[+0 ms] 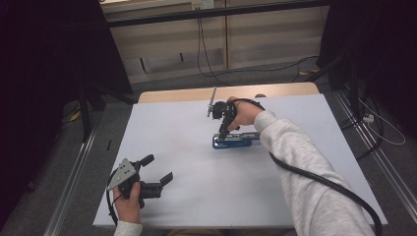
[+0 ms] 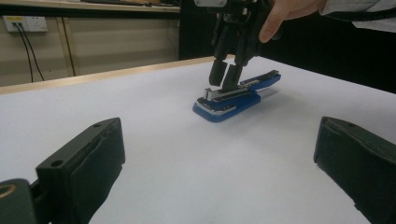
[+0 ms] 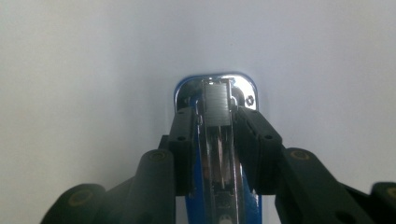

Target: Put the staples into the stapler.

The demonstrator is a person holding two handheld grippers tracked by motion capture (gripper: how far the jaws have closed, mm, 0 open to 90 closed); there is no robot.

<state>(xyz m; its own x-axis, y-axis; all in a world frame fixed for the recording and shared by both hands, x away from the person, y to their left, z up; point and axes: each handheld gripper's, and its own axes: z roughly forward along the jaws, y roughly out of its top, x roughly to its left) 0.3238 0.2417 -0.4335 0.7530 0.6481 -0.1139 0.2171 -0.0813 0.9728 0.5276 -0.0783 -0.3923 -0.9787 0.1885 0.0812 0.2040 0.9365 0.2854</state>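
White table (image 1: 196,196) in a dim room with a cabled floor, blue stapler (image 1: 235,141) lying past the table's middle, right gripper (image 1: 223,133) pointing down, jaws straddling its metal front end, left gripper (image 1: 158,169) resting near the front-left edge, jaws wide apart.

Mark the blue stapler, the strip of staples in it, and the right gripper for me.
Blue plastic stapler (image 2: 219,113): left gripper view, front of its base.
Silver strip of staples (image 3: 217,106): right gripper view, the strip's top face.
Right gripper (image 2: 225,74): left gripper view, between its black fingertips.
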